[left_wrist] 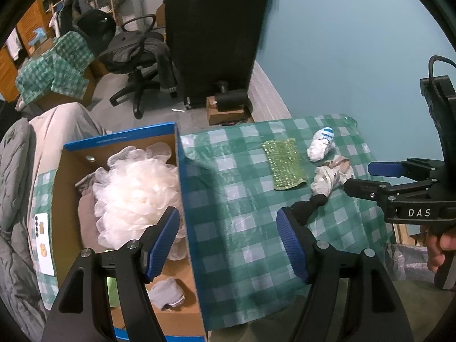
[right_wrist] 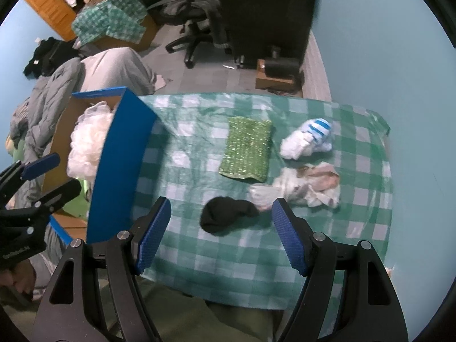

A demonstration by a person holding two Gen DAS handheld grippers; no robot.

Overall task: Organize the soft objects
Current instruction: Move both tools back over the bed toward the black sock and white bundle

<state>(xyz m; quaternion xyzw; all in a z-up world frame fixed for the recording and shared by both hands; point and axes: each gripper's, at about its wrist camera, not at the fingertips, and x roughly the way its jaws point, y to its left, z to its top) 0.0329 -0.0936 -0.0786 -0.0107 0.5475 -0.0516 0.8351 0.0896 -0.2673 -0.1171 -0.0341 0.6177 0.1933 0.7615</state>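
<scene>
A blue cardboard box (left_wrist: 188, 188) (right_wrist: 119, 154) stands at the table's left and holds a white mesh bath pouf (left_wrist: 134, 191) (right_wrist: 85, 142) and some cloths. On the green checked tablecloth (right_wrist: 228, 250) lie a black sock (right_wrist: 225, 218) (left_wrist: 307, 205), a green sparkly cloth (right_wrist: 246, 149) (left_wrist: 283, 164), a white-and-blue sock bundle (right_wrist: 307, 138) (left_wrist: 320, 144) and a crumpled pale cloth (right_wrist: 305, 186) (left_wrist: 332, 176). My left gripper (left_wrist: 228, 242) is open and empty over the box's right wall. My right gripper (right_wrist: 221, 235) is open and empty, just above the black sock.
A phone (left_wrist: 44, 242) lies left of the box. Grey bedding (left_wrist: 17, 199) is piled at the far left. An office chair (left_wrist: 136, 57) and a black cabinet (left_wrist: 216, 28) stand beyond the table. A blue wall (left_wrist: 356, 42) is behind.
</scene>
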